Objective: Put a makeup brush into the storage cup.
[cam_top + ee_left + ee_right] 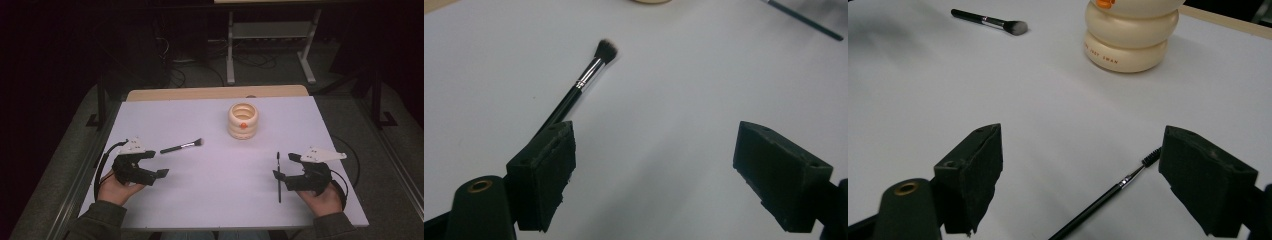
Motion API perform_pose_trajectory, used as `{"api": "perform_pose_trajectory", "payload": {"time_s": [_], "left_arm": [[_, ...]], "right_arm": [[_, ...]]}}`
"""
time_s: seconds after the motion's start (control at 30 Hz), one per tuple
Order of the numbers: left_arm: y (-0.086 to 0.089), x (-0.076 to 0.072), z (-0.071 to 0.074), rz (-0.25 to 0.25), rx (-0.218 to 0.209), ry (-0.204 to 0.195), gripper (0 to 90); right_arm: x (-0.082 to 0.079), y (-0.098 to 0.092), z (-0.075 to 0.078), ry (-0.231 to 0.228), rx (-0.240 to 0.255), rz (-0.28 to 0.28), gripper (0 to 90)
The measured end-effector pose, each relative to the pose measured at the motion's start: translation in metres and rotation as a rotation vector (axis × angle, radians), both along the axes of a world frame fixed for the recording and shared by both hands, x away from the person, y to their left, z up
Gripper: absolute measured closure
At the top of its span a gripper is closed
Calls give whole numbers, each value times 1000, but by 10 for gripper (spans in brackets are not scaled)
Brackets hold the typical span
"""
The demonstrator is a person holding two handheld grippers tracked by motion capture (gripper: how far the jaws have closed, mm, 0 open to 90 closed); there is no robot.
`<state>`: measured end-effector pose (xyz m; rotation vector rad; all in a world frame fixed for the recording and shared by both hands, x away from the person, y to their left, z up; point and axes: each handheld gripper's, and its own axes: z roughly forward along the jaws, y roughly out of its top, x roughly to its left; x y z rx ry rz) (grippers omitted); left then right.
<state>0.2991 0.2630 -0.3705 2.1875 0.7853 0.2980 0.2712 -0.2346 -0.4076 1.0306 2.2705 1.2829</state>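
Your right gripper [286, 167], fingers released, is straddling the thin black spoolie wand [278, 176], apparently lengthwise; your left gripper [152, 163], also released, is resting just beside the black powder brush [181, 146].

A: Left gripper [654, 170], jaws spread wide: bare white surface [664, 115] between and ahead of them. The makeup brush [583, 82] runs just beyond the left jaw's tip.

B: Right gripper [1080, 175], jaws also spread: the thin wand [1108, 195] lies slantwise between them, its tip near the right jaw. The cream ringed holder [1130, 42] stands well ahead; open surface lies before it.
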Motion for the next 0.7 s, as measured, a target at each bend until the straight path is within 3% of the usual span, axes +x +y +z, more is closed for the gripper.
{"api": "perform_pose_trajectory", "payload": {"time_s": [0.2,0.23,0.4,0.47,0.7], "left_arm": [[-3,8,6,-27,26,-8,175],[-4,11,10,-39,33,-28,184],[-5,25,18,-52,74,-20,187],[-5,31,20,-63,71,-3,201],[-16,46,24,-102,173,4,230]], "right_arm": [[0,3,-1,4,-9,10,169],[0,4,0,16,-9,10,168],[1,5,0,13,-14,22,168],[0,6,0,23,-15,22,168],[1,11,1,18,-26,40,168]]}}
